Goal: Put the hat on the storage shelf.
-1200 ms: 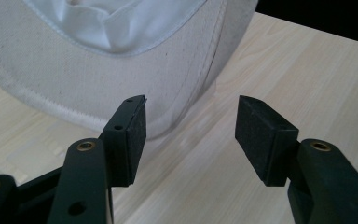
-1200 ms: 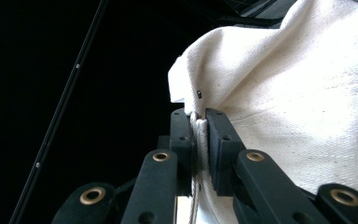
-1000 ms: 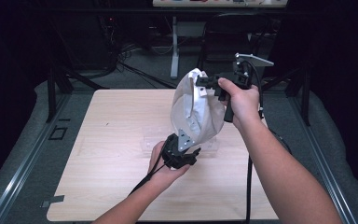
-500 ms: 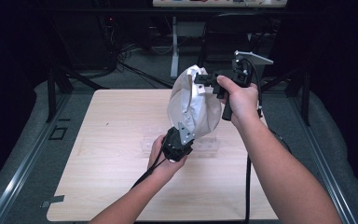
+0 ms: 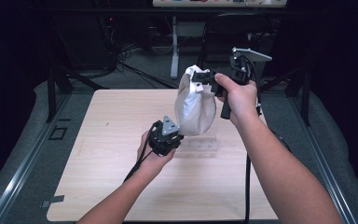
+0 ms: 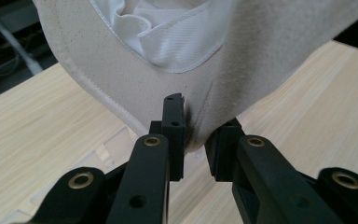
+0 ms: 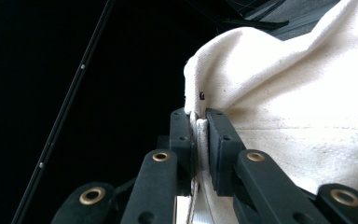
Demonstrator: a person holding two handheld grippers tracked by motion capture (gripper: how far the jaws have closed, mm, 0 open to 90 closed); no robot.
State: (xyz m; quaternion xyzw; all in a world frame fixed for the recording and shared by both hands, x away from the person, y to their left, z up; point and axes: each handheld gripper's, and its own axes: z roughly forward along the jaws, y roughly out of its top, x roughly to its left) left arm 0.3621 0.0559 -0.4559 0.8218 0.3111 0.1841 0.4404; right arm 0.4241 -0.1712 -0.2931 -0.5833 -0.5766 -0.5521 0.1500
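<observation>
A cream cloth bag [image 5: 195,106] was held up in the air above the far half of the desk [image 5: 98,154], stretched between two hand-held grippers. The right hand-held gripper [image 5: 200,77] was clamped on the bag's upper rim; in the right gripper view its jaws were pressed together on a seamed fold of cloth [image 7: 270,116]. The left hand-held gripper [image 5: 173,135] was closed on the bag's lower edge, and in the left gripper view the cloth [image 6: 261,60] was seen pinched between the jaws, with the white lining [image 6: 168,37] visible inside the opening. A clear plastic tray [image 5: 196,145] was seen lying flat on the desk just below the bag.

Compared with a second before, the left hand-held gripper had been raised slightly and drawn towards the bag, while the right one had been kept high. The bag was thus judged to be fully off the desk and under control at both ends, probably so that it could be opened, turned or shaken out.
</observation>
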